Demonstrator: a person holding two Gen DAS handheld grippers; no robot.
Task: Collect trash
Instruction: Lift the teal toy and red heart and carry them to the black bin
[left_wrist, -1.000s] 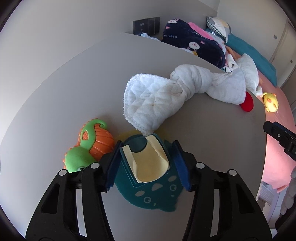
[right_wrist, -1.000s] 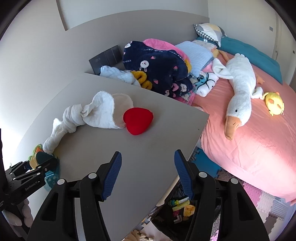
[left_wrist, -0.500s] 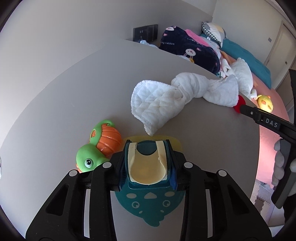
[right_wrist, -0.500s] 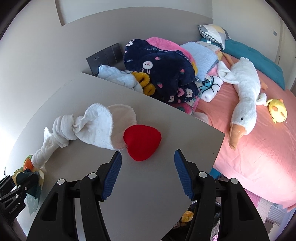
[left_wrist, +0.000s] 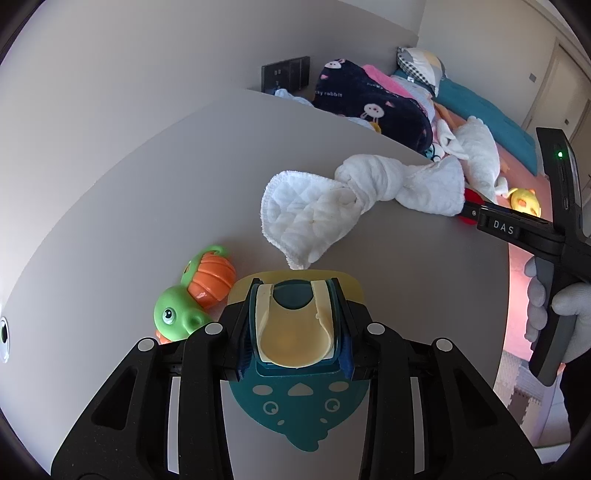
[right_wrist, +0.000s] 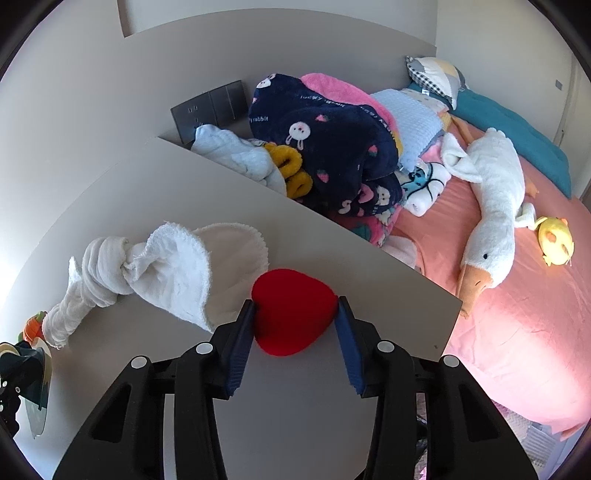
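Jaws of left gripper (left_wrist: 295, 325) pinch teal-and-yellow bib (left_wrist: 295, 398) lying on tabletop (left_wrist: 147, 206) | jaws of right gripper (right_wrist: 295, 332) closing around red heart (right_wrist: 291, 314), pads at its sides | knotted white cloth (right_wrist: 162, 266) at 10 o'clock from heart

1. My grey table (right_wrist: 388, 280) meets a pale wall (right_wrist: 92, 92) at its back edge.
2. Past its right edge lies a pink-sheeted bed (right_wrist: 498, 332).
3. A dark switch panel (right_wrist: 208, 107) sits on that wall; sunlight brightens the bed.
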